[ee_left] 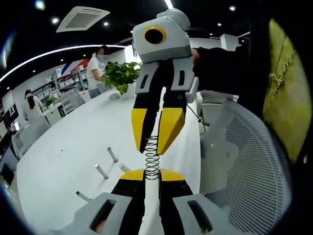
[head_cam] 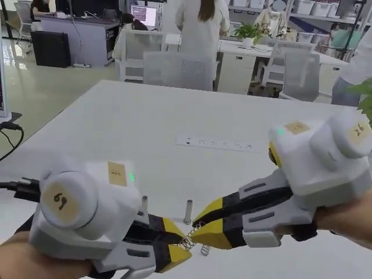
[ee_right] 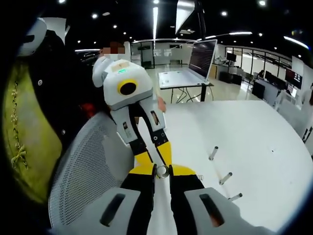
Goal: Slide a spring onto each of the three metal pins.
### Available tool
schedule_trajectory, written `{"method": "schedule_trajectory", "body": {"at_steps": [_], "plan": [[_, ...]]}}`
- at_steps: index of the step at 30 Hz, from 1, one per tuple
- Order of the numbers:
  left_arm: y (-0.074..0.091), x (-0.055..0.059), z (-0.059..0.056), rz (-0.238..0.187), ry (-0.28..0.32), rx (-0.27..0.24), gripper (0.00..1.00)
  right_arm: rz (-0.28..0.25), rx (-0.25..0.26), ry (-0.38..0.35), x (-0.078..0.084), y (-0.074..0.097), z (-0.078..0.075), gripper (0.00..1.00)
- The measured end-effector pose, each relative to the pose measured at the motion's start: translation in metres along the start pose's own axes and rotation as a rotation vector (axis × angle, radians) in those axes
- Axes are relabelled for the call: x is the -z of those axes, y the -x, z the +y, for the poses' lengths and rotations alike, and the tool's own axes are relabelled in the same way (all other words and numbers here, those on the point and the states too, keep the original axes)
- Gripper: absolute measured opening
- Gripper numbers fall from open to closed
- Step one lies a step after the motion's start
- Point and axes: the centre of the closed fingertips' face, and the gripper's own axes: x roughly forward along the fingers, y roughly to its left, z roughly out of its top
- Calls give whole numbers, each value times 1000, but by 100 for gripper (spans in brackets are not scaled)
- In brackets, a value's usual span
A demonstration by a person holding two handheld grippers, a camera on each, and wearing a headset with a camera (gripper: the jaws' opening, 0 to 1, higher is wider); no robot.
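Observation:
A small coil spring [head_cam: 187,237] hangs in the air, stretched between my two grippers above the white table [head_cam: 174,122]. My left gripper [head_cam: 181,254] is shut on one end of the spring [ee_left: 152,157], and my right gripper [head_cam: 195,233] is shut on the other end. In the right gripper view the spring [ee_right: 162,171] shows end-on at my right gripper [ee_right: 162,172]. Two upright metal pins [head_cam: 145,205] [head_cam: 188,211] stand bare just behind the tips. Three pins [ee_left: 101,171] show in the left gripper view. A second spring [head_cam: 204,250] lies on the table under the tips.
A recessed socket strip [head_cam: 221,143] runs across the table's middle. White mesh chairs [head_cam: 177,70] and a standing person [head_cam: 200,26] are beyond the far edge. A potted plant [head_cam: 249,32] sits on a desk behind. A mesh chair back [ee_left: 244,156] is close behind me.

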Motion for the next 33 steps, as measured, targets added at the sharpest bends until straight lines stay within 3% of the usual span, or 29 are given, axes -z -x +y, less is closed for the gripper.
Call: {"method": "schedule_trajectory", "body": {"at_steps": [24, 33], "plan": [[-3, 0, -10, 7, -52, 25, 1, 185, -57, 89, 20, -7, 10, 11], [-4, -1, -11, 6, -46, 27, 1, 218, -63, 109, 23, -7, 9, 10]]}}
